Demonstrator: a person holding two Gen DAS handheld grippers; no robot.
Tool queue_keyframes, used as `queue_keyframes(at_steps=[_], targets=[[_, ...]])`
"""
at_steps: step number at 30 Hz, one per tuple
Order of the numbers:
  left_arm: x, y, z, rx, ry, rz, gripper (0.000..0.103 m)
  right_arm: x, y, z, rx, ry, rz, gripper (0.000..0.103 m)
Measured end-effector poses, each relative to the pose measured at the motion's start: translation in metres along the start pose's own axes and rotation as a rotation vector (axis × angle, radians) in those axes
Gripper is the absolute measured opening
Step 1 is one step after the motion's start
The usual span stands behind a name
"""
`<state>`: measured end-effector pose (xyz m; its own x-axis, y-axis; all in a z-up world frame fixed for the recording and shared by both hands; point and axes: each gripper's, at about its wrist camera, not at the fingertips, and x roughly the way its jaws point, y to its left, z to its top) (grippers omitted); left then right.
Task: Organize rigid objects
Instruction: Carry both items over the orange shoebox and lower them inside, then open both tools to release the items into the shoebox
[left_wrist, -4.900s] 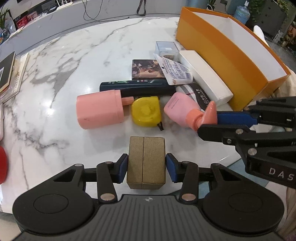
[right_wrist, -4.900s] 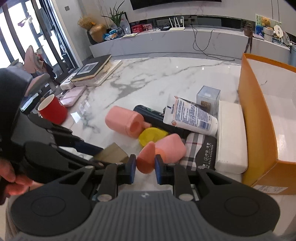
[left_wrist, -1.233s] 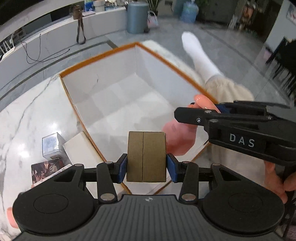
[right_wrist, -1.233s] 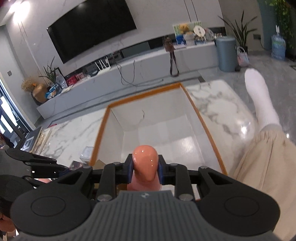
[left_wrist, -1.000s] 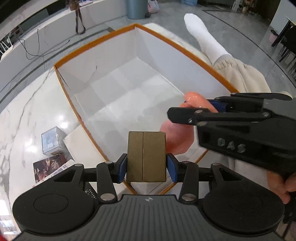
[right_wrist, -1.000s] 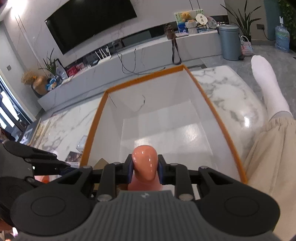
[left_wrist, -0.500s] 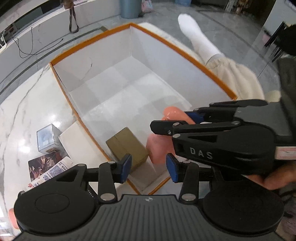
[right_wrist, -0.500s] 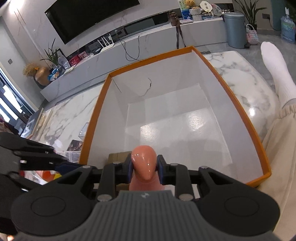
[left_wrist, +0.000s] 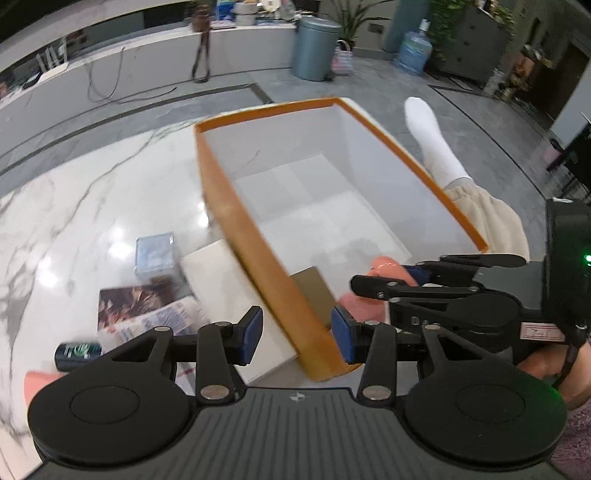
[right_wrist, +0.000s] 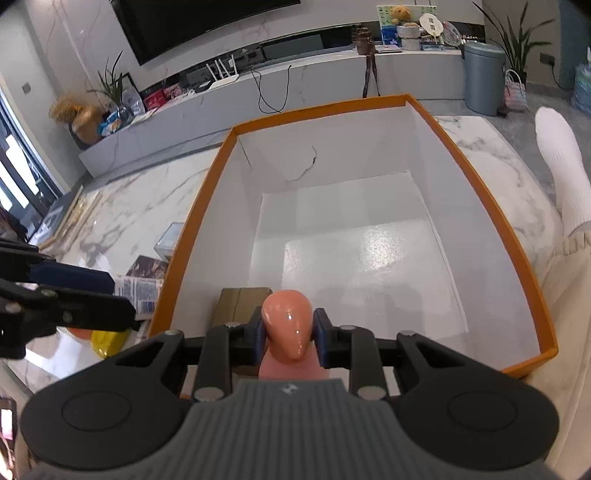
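Pink bottle (right_wrist: 286, 325) sits pinched by its rounded cap between the blue pads of the right tongs (right_wrist: 288, 338), held above the near end of the orange box (right_wrist: 480, 177), whose white inside holds one thing: a tan carton (right_wrist: 240, 301) lying flat on the floor in the near-left corner, at about 11 o'clock from the bottle. The left tongs (left_wrist: 297, 334) stand wide apart with nothing between them, straddling the near corner of the orange box (left_wrist: 258, 254), whose left wall rises between these tongs and the carton (left_wrist: 314, 284). Outside that wall, on the marble counter (left_wrist: 92, 206), the left view counts one clear small case (left_wrist: 155, 253), one white flat box (left_wrist: 229, 288) lying against the wall, one dark picture card (left_wrist: 133, 301), one printed tube (left_wrist: 162, 321), one dark cylinder (left_wrist: 77, 352) at 9 o'clock, and a blurred pink shape at the left edge. The right view hides the white box behind the wall but adds a yellow round object (right_wrist: 107, 341) at 8 o'clock, which the left view does not show. Only the left view shows the right tongs (left_wrist: 376, 284) from the side, with the bottle (left_wrist: 369, 295) hanging under them over the box floor, just right of the carton.
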<state>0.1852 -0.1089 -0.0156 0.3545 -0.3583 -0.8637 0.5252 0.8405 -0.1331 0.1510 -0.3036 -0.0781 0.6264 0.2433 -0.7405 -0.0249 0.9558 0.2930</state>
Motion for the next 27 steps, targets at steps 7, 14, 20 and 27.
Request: queue_keyframes(at_steps=[7,14,20,27], targets=[[0.004,0.019,-0.008,-0.045,0.012,0.021,0.051,-0.006,0.008,0.002,-0.048,-0.013,-0.022,0.044],[0.009,0.030,-0.003,-0.080,-0.017,0.018,0.051,0.006,0.008,0.032,-0.058,0.059,0.046,0.033],[0.017,0.043,0.001,-0.117,-0.026,0.011,0.051,0.047,0.023,0.063,-0.105,0.168,0.026,0.029],[0.028,0.059,-0.001,-0.141,-0.007,0.011,0.051,0.082,0.032,0.066,-0.097,0.266,0.036,0.021]])
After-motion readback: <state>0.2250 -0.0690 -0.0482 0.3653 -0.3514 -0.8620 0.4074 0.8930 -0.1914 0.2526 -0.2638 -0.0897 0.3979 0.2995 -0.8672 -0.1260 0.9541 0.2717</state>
